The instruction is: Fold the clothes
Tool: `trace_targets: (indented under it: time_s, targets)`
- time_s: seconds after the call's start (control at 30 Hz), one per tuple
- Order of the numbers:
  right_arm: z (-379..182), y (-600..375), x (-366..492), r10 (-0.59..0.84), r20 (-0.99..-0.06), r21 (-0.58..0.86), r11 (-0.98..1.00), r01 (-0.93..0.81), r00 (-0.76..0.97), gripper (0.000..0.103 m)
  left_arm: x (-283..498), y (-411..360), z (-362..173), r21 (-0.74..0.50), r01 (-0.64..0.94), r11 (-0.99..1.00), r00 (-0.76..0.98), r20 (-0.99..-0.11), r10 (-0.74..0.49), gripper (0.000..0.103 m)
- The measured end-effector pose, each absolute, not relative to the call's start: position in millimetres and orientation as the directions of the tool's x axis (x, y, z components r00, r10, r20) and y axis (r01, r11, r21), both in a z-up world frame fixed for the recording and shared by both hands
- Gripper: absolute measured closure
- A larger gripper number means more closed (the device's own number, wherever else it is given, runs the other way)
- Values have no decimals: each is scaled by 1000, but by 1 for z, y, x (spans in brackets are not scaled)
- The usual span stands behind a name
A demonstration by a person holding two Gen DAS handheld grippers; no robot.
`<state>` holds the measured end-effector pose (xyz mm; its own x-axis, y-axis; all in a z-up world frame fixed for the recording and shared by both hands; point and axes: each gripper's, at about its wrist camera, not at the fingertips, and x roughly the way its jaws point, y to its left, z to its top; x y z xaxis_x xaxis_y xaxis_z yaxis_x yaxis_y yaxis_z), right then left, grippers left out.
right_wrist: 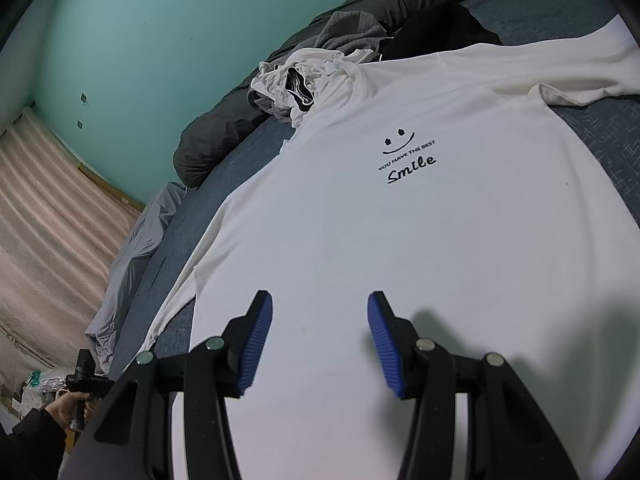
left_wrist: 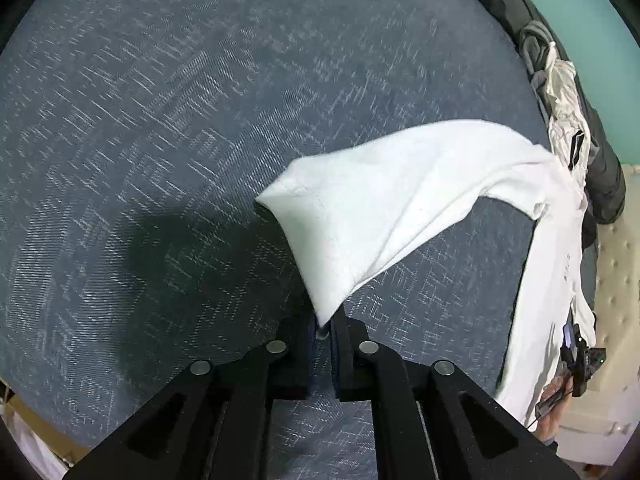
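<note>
The left tongs (left_wrist: pixel 325 330) were pressed together on the corner of a sleeve (left_wrist: pixel 360 208), pinching it and holding it lifted above the bed (left_wrist: pixel 160 120), so the cloth hung taut in a curved band back to the body of the shirt (right_wrist: pixel 400 240). Held that way, the sleeve was probably being drawn out straight or carried over the body for a fold; the pictures did not settle which. The right tongs (right_wrist: pixel 320 340) stood spread wide, gripping nothing, low over the lower part of the shirt, as if placed to steady the cloth or to take its hem.

The shirt lay on the bed, front up and mostly flat, white, with a small black smiling face and the word "Smile" on the chest. Its other sleeve lay spread toward the bed's edge. It looked thin and limp, with soft creases near the collar, where it met a heap (right_wrist: pixel 296 80) of white and grey clothes against a dark quilt (right_wrist: pixel 224 136).
</note>
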<state>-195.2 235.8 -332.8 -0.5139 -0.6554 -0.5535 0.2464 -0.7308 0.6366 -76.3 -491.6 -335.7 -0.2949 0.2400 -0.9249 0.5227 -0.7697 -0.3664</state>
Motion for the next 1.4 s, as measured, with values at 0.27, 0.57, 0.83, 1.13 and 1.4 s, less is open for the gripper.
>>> trace_targets:
  time_s: [0.27,0.57,0.83,1.13,1.4]
  targets:
    - [-334,232,-196,-656,-557,633,-732,251,-509,53,-61,-517,-307,-372,588,-719,-427,-897,115,60]
    - [-335,231,-195,-651,-563,626,-738,252,-509,53,-84,-520,-336,-376,603,-704,-455,-887,84,61]
    - [-336,232,-197,-653,-564,628,-737,252,-504,53,-94,-513,-334,-337,577,-744,-483,-876,22,99]
    - [-338,230,-196,-651,-569,621,-741,256,-502,53,-102,-519,-298,-200,604,-771,-501,-848,-172,99]
    - [-340,231,-197,-643,-578,614,-748,252,-502,53,-97,-548,-283,-164,647,-745,-489,-839,-239,99]
